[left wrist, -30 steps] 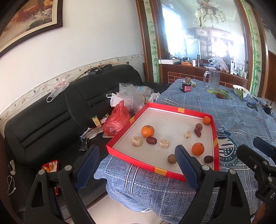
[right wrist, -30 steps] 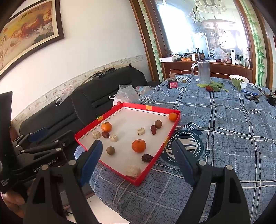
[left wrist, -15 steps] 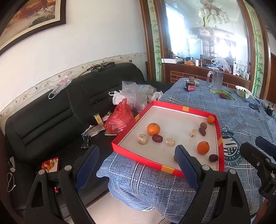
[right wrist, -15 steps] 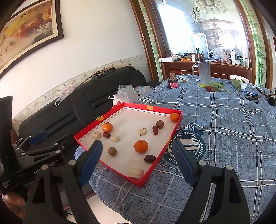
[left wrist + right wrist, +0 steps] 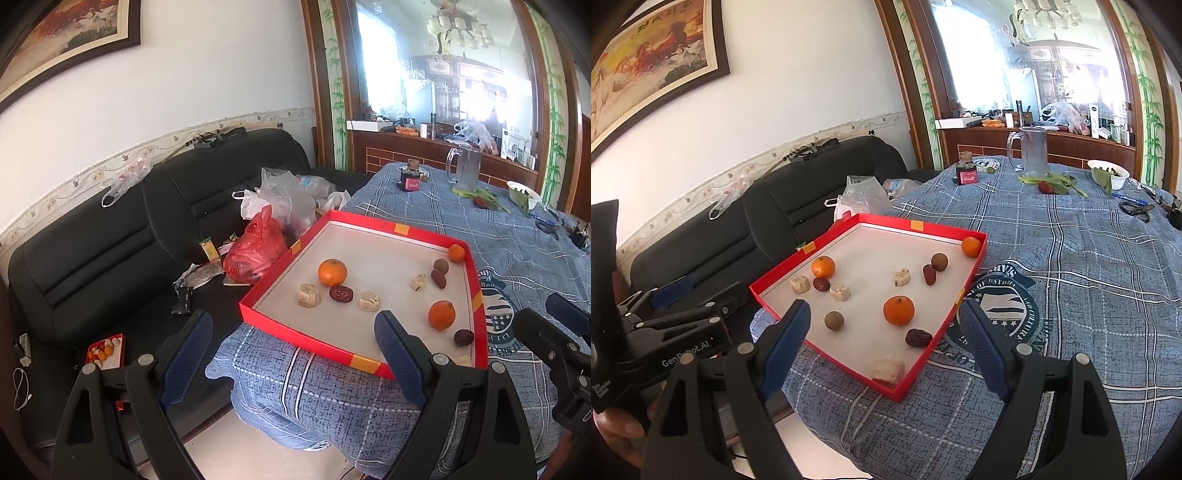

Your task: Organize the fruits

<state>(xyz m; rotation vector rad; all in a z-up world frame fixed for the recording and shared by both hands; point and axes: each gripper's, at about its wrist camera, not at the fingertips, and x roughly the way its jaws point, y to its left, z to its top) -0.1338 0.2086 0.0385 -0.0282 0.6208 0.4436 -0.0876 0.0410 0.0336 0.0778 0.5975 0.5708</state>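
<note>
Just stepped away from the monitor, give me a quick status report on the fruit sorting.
Left gripper open, empty. Right gripper open, empty, short of the red tray. Oranges, dates, longans lie scattered, untouched. Nothing blocking.

White floor of the red tray [image 5: 975, 260] lies bare between scattered fruit — open from above; its raised rim blocks sideways entry.

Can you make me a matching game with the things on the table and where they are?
Things:
1. small orange
2. glass jug
3. white bowl
4. red tray

Places:
A. near table edge, holding fruit
B. far corner of the tray
C. far right, leaves inside
D. far end, beside the green leaves

Pairs: 1-B, 2-D, 3-C, 4-A
</note>
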